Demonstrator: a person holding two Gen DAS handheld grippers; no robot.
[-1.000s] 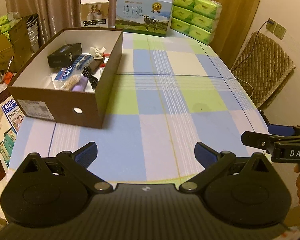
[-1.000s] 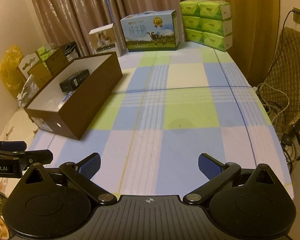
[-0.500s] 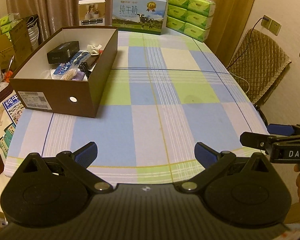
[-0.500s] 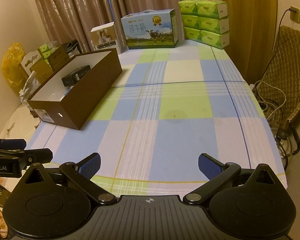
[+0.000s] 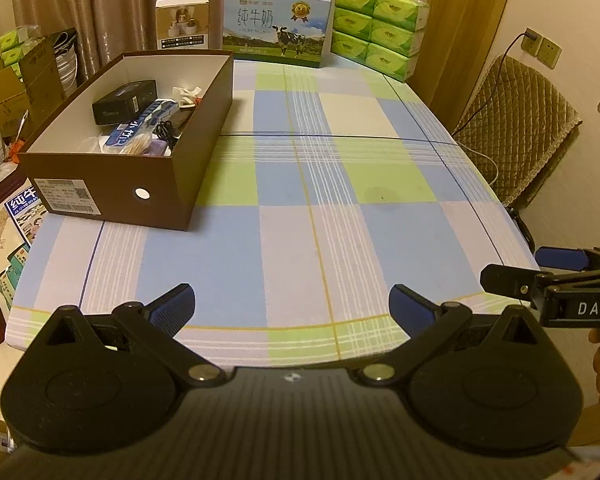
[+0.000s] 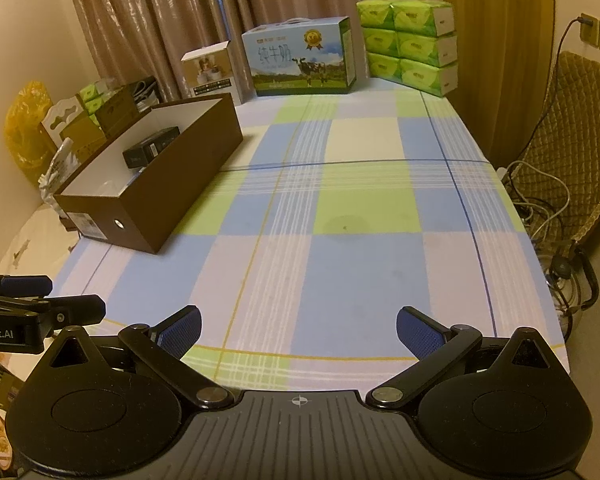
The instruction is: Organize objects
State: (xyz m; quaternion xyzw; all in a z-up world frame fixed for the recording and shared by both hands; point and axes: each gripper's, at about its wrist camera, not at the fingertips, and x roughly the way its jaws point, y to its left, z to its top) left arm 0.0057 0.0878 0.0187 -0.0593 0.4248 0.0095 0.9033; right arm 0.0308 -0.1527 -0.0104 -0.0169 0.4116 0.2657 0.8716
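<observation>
The table [image 5: 340, 240] under its blue, green and white checked cloth filled most of what I saw, and its middle and near end were bare. The brown shoebox [image 5: 140, 184] sat at the far left of it, lid off, holding the small things: a black box [image 5: 124, 102], a blue-and-white packet [image 5: 140, 128], a black cable [image 5: 166, 133], something white and crumpled [image 5: 186, 94]. Along the far edge stood the milk carton [image 5: 276, 26], the green tissue packs [image 5: 380, 12] and a small white product box [image 5: 183, 22].

I held both tongs back at the near edge, above the cloth and well apart from the shoebox. My left gripper [image 5: 292, 304] had its blue pads spread wide with nothing between them; my right gripper [image 6: 298, 326] was the same, spread and empty.

I judged the sorting to be nearly or wholly done, since nothing loose lay on the cloth. If anything were left, I would come at the shoebox from above, clear of its near wall, and lower things in rather than drop them.

The carton read "纯牛奶" with smaller words I took for "PURE MILK". The right tongs carried "DAS", the left "Robot.AI". The shoebox's end label [image 5: 66, 200] was too small to read.
</observation>
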